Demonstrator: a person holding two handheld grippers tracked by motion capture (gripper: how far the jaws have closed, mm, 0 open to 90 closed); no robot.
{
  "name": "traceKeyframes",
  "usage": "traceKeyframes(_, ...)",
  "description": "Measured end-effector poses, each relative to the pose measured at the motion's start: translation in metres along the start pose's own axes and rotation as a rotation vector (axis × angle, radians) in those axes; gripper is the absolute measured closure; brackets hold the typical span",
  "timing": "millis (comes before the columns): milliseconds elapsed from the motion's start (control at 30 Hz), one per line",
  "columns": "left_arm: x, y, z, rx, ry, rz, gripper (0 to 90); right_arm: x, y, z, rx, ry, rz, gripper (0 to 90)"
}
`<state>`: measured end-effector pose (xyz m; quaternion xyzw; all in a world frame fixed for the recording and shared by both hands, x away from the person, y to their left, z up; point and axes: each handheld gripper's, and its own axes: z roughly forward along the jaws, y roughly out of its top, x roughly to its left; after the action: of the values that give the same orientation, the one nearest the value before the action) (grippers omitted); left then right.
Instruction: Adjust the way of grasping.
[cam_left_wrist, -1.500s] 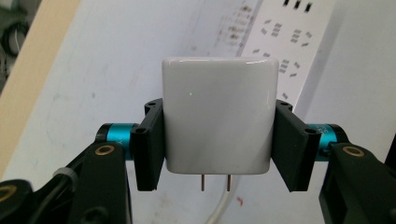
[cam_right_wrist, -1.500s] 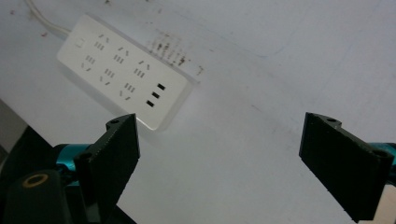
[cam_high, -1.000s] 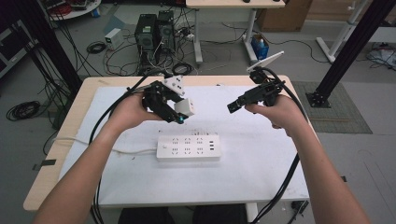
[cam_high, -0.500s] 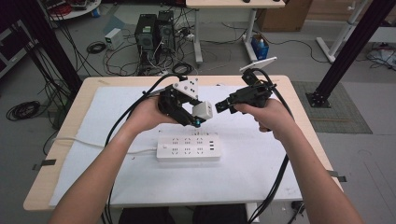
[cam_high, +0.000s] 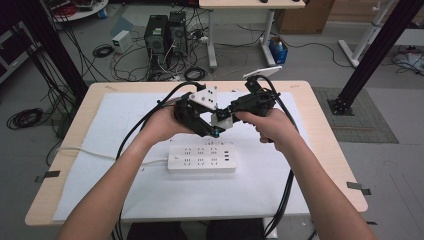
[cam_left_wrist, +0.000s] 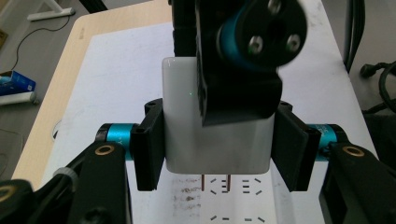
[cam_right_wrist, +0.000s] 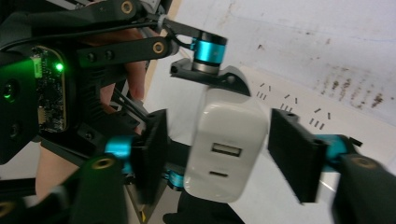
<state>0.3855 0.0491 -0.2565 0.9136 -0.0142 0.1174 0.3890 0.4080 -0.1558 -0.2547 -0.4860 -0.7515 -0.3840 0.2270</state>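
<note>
Since the earlier frame I've brought my two grippers together above the power strip (cam_high: 201, 158), where before they hung well apart. This looks like a handover of the white charger (cam_left_wrist: 187, 126) in mid-air. My left gripper (cam_left_wrist: 217, 140) is clamped on the charger's sides, prongs pointing down toward the strip's sockets. My right gripper (cam_right_wrist: 219, 154) has its jaws spread wide, one on either side of the charger's port face, and a gap shows at each pad. Next, I judge, the right jaws must close squarely on the charger before the left lets go, then line the prongs up with a socket.
</note>
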Motion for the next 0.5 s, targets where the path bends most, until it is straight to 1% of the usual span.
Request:
traceKeyframes(33,0.0003,0.0,-0.0001,0.001,0.004,0.002,42.6,0.0003,0.0003,0.001,0.002,0.001,0.004,45.3)
traceKeyframes(67,0.0005,0.0001,-0.0005,0.002,0.006,0.009,42.7,0.0005,0.0004,0.0018,-0.004,-0.001,0.004,49.6)
traceKeyframes(133,-0.0004,0.0006,-0.0008,0.004,0.027,0.021,42.7,0.0001,0.0003,0.003,-0.006,-0.014,0.002,56.6)
traceKeyframes(200,-0.002,0.0012,0.0005,0.018,0.05,0.042,42.6,-0.0014,0.0006,0.0041,-0.01,-0.013,0.011,58.4)
traceKeyframes(300,-0.0041,0.0018,0.0023,0.046,0.068,0.069,42.6,-0.0041,0.0004,0.0052,-0.011,-0.009,0.037,60.2)
traceKeyframes(367,-0.0061,0.0023,0.0042,0.06,0.089,0.078,42.5,-0.0065,0.0002,0.0066,-0.008,-0.006,0.046,61.3)
traceKeyframes(400,-0.0068,0.0025,0.0053,0.062,0.088,0.073,42.3,-0.007,-0.0002,0.007,-0.015,-0.01,0.045,62.2)
traceKeyframes(433,-0.006,0.0023,0.0056,0.067,0.083,0.063,41.9,-0.0067,-0.0002,0.0072,-0.007,-0.011,0.046,62.4)
traceKeyframes(467,-0.0059,0.0019,0.0064,0.069,0.085,0.049,39.5,-0.0068,-0.0004,0.0073,-0.016,-0.021,0.039,62.5)
traceKeyframes(500,-0.0053,0.0013,0.0062,0.088,0.092,0.038,35.3,-0.0069,-0.0003,0.0068,-0.016,-0.023,0.039,62.5)
